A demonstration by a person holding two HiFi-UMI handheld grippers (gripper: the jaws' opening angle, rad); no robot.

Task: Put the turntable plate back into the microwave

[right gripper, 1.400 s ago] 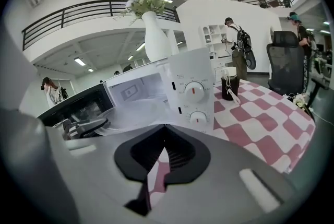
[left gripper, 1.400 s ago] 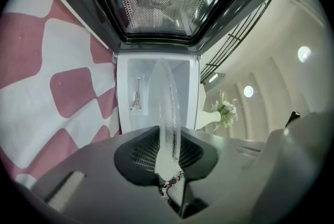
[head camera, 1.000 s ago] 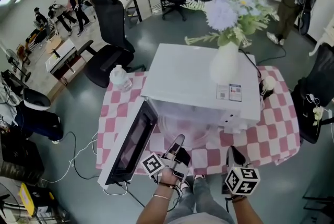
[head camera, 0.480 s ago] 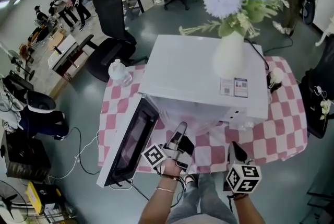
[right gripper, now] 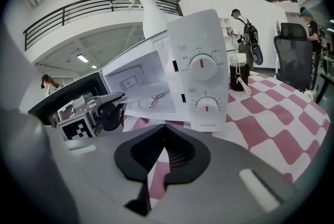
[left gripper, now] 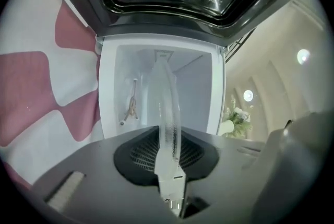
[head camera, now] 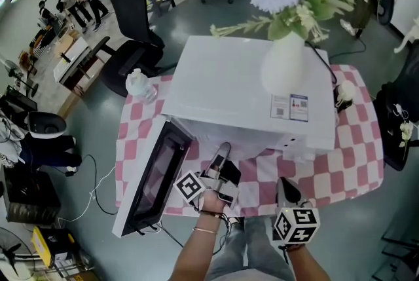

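The white microwave (head camera: 242, 86) stands on the checkered table with its door (head camera: 152, 178) swung open to the left. My left gripper (head camera: 221, 156) is shut on the clear glass turntable plate (left gripper: 166, 113), which I see edge-on between the jaws and which reaches toward the open cavity (left gripper: 188, 87). A small roller ring (left gripper: 130, 105) lies on the cavity floor. In the right gripper view the left gripper (right gripper: 116, 98) sits at the cavity mouth. My right gripper (right gripper: 163, 152) is shut with nothing in it, near the table's front edge (head camera: 283, 187), below the control panel (right gripper: 201, 74).
A white vase of flowers (head camera: 283, 70) stands on top of the microwave. A water bottle (head camera: 139, 84) sits at the table's back left corner and a dark cup (right gripper: 238, 74) at the right. A black office chair (head camera: 131, 24) and several people are behind.
My left gripper has carried the plate a little closer to the microwave's opening. The right gripper has barely shifted.
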